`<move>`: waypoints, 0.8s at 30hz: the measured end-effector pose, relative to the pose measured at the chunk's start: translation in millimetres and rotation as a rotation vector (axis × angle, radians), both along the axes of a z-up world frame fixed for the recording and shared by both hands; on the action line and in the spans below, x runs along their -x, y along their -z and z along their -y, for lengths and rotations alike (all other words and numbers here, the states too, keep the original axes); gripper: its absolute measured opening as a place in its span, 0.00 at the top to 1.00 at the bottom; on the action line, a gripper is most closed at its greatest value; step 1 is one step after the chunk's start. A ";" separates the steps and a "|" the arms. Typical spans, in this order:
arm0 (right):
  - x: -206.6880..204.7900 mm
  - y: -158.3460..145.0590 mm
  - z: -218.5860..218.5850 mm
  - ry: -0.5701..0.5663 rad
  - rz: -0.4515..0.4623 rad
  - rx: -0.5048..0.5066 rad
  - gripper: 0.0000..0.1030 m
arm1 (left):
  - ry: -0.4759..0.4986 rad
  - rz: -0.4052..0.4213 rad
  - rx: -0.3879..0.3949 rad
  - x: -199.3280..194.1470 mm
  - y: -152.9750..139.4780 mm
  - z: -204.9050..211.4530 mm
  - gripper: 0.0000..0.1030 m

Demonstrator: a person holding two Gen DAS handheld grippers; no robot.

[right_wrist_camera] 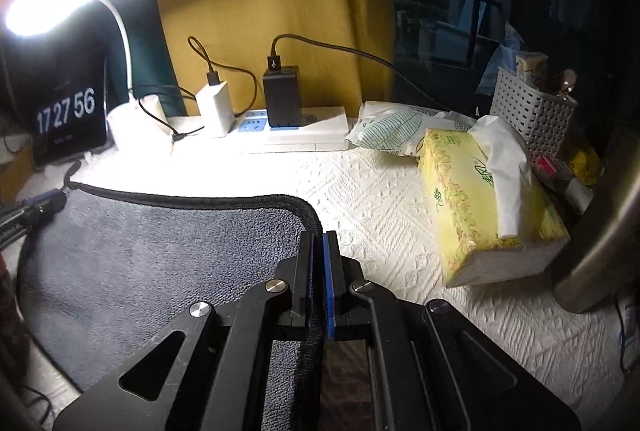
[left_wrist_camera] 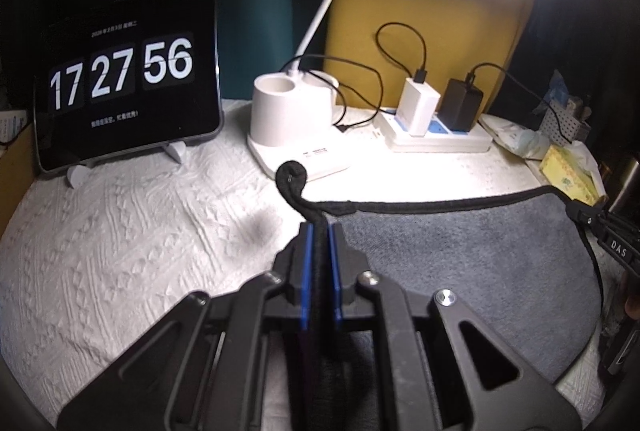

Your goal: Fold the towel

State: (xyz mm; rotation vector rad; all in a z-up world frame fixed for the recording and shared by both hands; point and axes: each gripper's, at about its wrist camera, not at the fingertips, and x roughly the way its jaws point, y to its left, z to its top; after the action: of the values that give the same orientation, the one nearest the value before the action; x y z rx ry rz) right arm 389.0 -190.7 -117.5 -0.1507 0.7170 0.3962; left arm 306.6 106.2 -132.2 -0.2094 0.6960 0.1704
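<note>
**Two corners held, lots of stuff close by**

The left gripper has its jaws squeezed tight on one corner of the towel. The right gripper has its jaws squeezed tight on the other corner. Nothing else is in the jaws.

What could go wrong? Only the thin black edge sits in the jaws, so a hard tug could pull a corner out. The tissue box is just beside the right gripper, so a wide swing could knock it. The lamp base and the power strip with its wires sit near the far edge, and the cloth could catch them if it goes too far forward.

The towel is dark grey and fuzzy with a black stitched edge. It lies spread on the white bumpy cover of the bench, between the two grippers. The left corner curls up in a little loop.
</note>
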 end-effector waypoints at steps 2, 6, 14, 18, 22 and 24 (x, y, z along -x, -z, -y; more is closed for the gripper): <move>-2.5 2.6 -2.4 -0.002 0.000 0.009 0.95 | -0.002 -0.012 0.003 -3.4 3.2 -1.1 0.92; -9.0 11.2 -5.6 -0.002 -0.015 0.027 0.95 | -0.008 -0.043 0.006 -9.8 10.2 -3.0 0.92; -21.2 30.3 -8.3 0.001 -0.081 0.047 0.95 | -0.010 -0.113 0.024 -21.9 25.5 -7.4 0.92; -25.5 34.4 -9.9 0.003 -0.110 0.057 0.95 | -0.010 -0.147 0.041 -27.2 30.5 -9.3 0.92; -28.1 38.3 -12.2 0.006 -0.131 0.074 0.95 | -0.010 -0.164 0.036 -27.9 30.6 -9.4 0.90; -28.6 40.4 -13.8 0.008 -0.140 0.083 0.95 | -0.012 -0.168 0.027 -28.4 30.9 -8.4 0.90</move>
State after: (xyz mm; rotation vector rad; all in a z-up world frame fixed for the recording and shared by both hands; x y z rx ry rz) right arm 417.6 -176.9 -157.9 -0.2002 0.8725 0.3724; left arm 335.1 114.6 -163.1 -0.2270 0.8649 0.1910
